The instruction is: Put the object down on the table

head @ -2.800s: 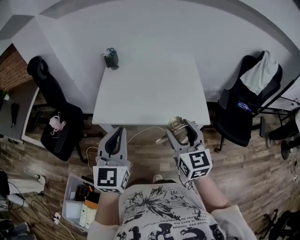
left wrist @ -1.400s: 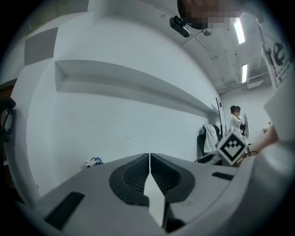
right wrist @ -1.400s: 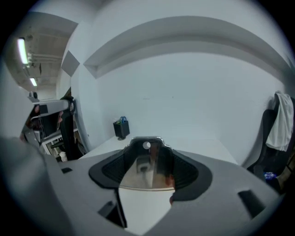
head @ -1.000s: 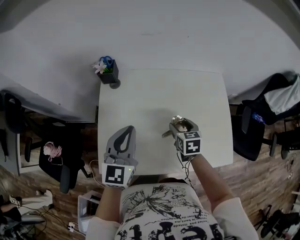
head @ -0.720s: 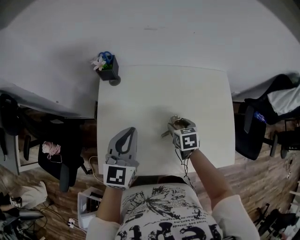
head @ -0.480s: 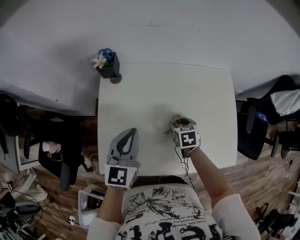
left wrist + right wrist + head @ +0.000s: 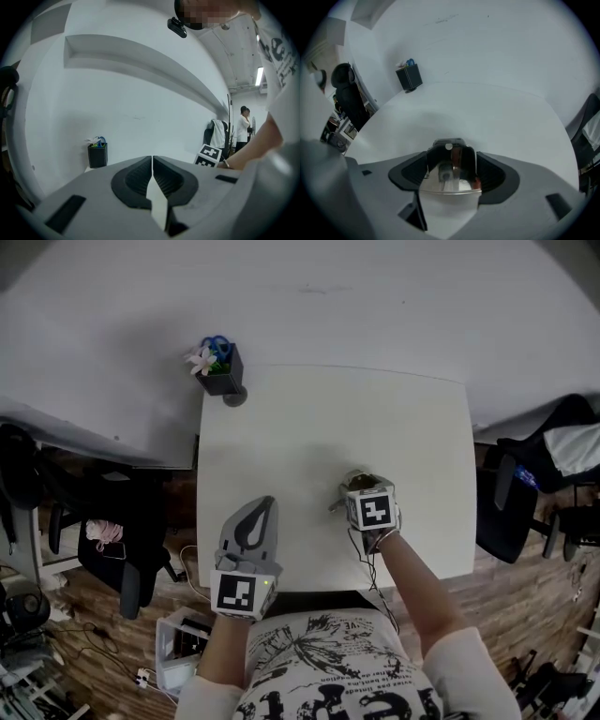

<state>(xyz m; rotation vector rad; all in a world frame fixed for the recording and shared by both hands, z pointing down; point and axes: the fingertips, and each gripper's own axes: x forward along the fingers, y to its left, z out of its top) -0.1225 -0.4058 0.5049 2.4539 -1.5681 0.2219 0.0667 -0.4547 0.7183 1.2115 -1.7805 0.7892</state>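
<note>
A white square table [image 7: 412,409] stands against a plain white wall [image 7: 375,296]. At its far left corner sits a small black pot [image 7: 223,379] with a white flower and something blue in it. The floor [image 7: 525,615] is brown wood planks. Black office chairs flank the table, one on the left [image 7: 127,549] and one on the right [image 7: 511,512] with pale cloth over its back. A box [image 7: 175,652] of odds and ends lies on the floor at the left. In the left gripper view a ceiling strip light [image 7: 259,75] glows; far off beneath it stands a person [image 7: 243,126].

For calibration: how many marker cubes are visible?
2. One cube on the left claw at the table's front edge; the other on the right claw, whose jaws are opening around a metal object.
</note>
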